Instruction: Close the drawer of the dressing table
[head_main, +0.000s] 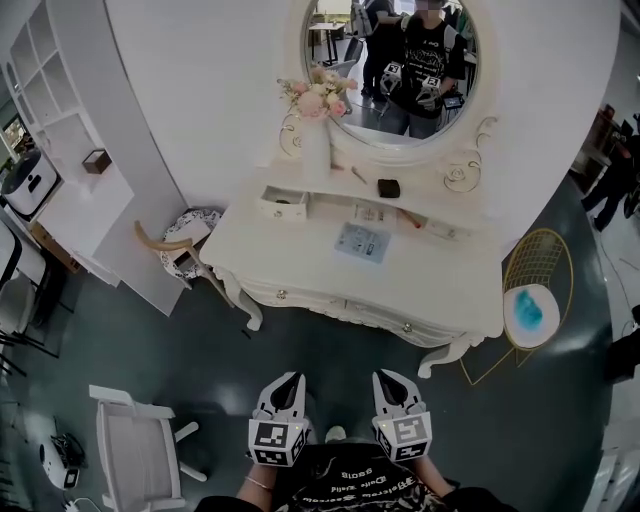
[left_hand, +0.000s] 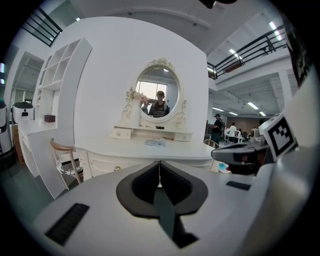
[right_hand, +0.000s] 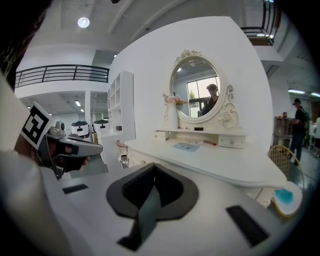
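Left tongs (head_main: 292, 379) and right tongs (head_main: 385, 378), both closed on nothing, hang above dark floor (head_main: 215, 350) before white dressing table (head_main: 290, 255).

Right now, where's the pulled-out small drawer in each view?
Head view: drawer upper centre, slightly left.
Left gripper view: drawer left of centre.
Right gripper view: drawer at centre.
Shared landmark: the oval mirror, up and right of the drawer in all three.
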